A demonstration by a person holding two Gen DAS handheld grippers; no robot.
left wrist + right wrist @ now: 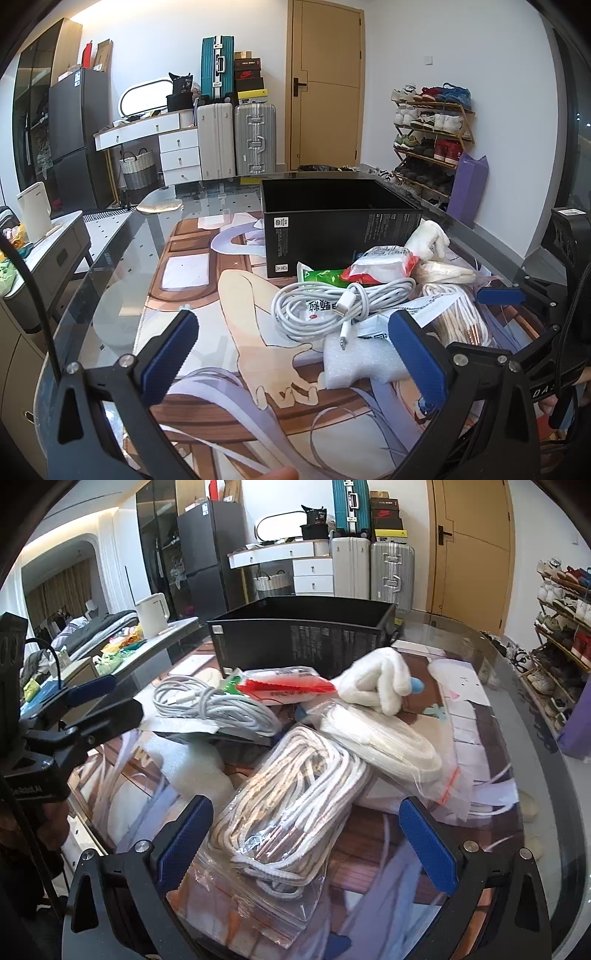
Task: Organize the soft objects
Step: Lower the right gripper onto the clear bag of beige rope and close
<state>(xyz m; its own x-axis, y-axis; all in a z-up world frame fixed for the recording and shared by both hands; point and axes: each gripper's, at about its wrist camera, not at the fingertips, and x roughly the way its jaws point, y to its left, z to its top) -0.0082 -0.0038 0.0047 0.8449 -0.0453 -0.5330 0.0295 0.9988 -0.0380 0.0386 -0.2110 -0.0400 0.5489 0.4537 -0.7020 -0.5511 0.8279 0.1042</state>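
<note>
A pile of soft things lies on the printed mat in front of an open black box (340,218) (299,638). It holds a coiled white cable (332,302) (214,709), a red and white packet (380,264) (288,688), a white plush toy (428,236) (380,683), a white foam block (354,362) and two clear bags of white cord (291,797) (384,738). My left gripper (295,350) is open, its jaws on either side of the cable and foam. My right gripper (306,834) is open around the nearer cord bag.
The glass table's curved edge (110,251) runs along the left, with a low side cabinet and white kettle (35,210) beyond it. Suitcases, a dresser and a door stand at the back. A shoe rack (428,140) and purple bag (469,184) stand right.
</note>
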